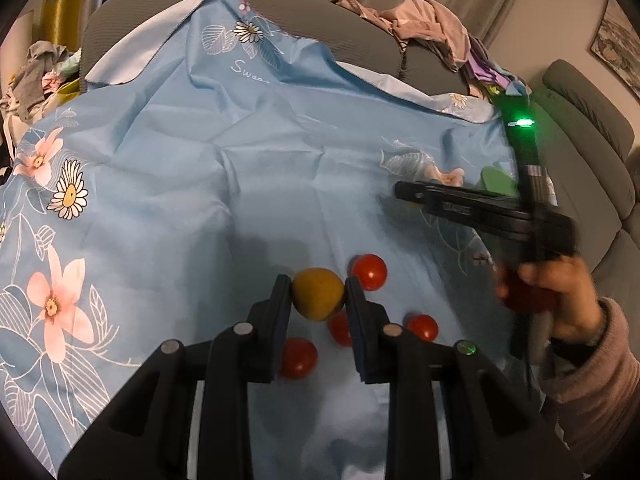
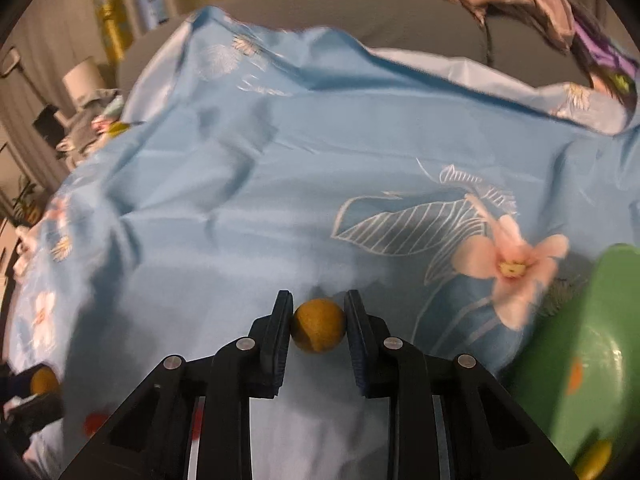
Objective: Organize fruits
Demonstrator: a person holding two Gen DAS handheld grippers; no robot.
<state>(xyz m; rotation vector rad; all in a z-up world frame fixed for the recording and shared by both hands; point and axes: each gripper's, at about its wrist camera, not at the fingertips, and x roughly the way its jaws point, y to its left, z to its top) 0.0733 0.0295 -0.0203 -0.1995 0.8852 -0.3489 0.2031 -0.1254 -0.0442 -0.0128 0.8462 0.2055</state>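
Left wrist view first: the left tongs [image 1: 318, 294] are clamped on a small round yellow-orange fruit [image 1: 317, 294], pinched between both pads just above the light blue flower-print cloth [image 1: 240, 160] that covers whatever surface is underneath (can't see if it's a table or a sofa seat). Four small round red tomatoes [image 1: 369, 272] lie on the cloth right around the tongs, one partly hidden behind the right finger [image 1: 360, 320]. Over on the right, the right tongs [image 1: 404, 194] come in side-on and blurry, held by a hand in a pinkish sleeve [image 1: 560, 300], and from here I can't tell what they've got. Only a sliver of a green bowl [image 1: 498, 182] peeks out behind them. Right wrist view: the right tongs [image 2: 318, 330] are closed on a second small round yellow-brown fruit [image 2: 318, 330], held over the same cloth [image 2: 280, 200]. The green bowl [image 2: 580, 360] is much bigger here at the right edge but cut off and smeared; there's something yellow [image 2: 594, 458] and an orange patch inside it, too blurry to name. Bottom left, the left tongs with their yellow fruit [image 2: 44, 382] barely show at the edge, plus a red blur [image 2: 94, 424] that's probably a tomato.
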